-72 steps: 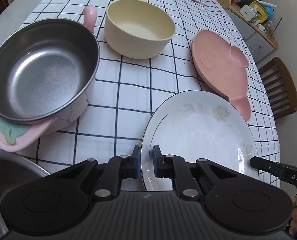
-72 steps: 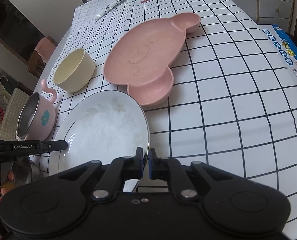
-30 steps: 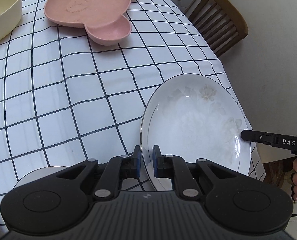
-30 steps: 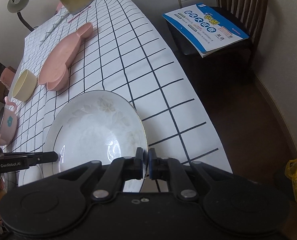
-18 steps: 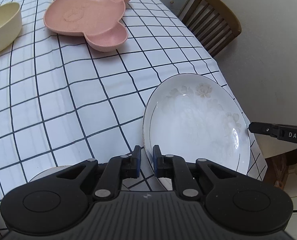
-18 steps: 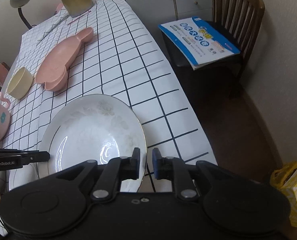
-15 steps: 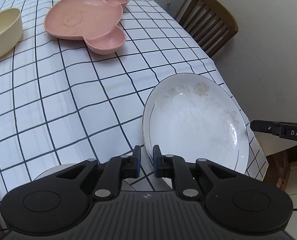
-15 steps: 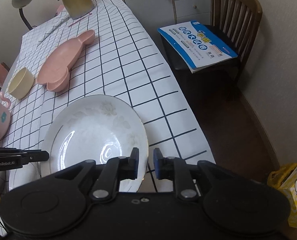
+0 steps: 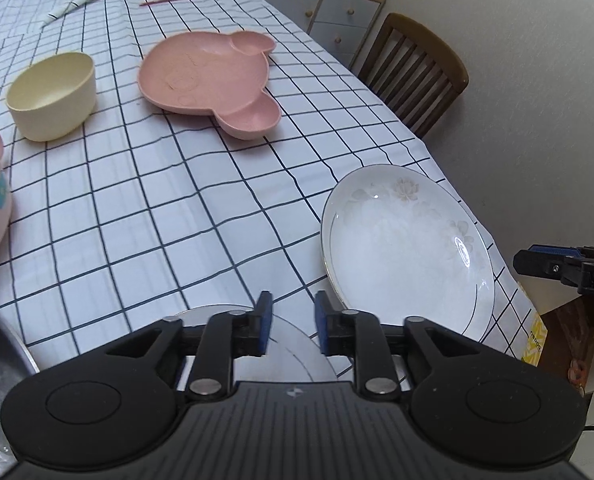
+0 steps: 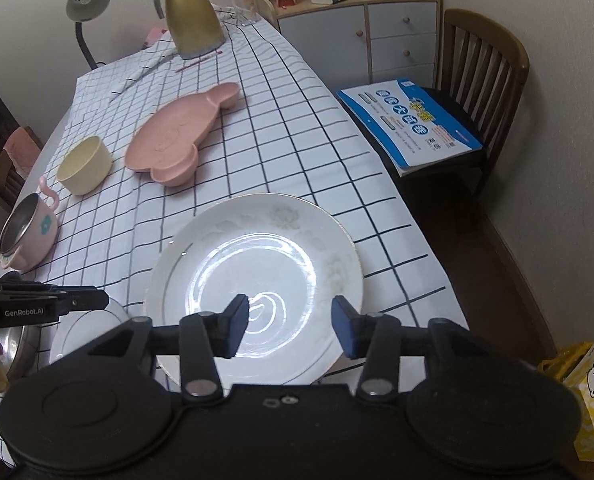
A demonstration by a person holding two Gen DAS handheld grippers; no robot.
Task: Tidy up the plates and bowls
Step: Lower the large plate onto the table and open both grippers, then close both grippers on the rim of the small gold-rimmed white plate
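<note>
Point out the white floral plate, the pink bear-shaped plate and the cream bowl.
white floral plate (image 10: 257, 264): right wrist view, on its glossy centre.
pink bear-shaped plate (image 9: 201, 74): left wrist view, on the main face compartment.
cream bowl (image 9: 57, 110): left wrist view, on its outer wall.

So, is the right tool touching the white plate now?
Apart. In the right wrist view the right tool has its jaws opening, with both blue pads clear of the white plate, which lies alone on the checked tablecloth.

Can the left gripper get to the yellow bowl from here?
Probably yes: the left gripper, its jaws opening with nothing between them, faces bare tablecloth up to the yellow bowl.
</note>
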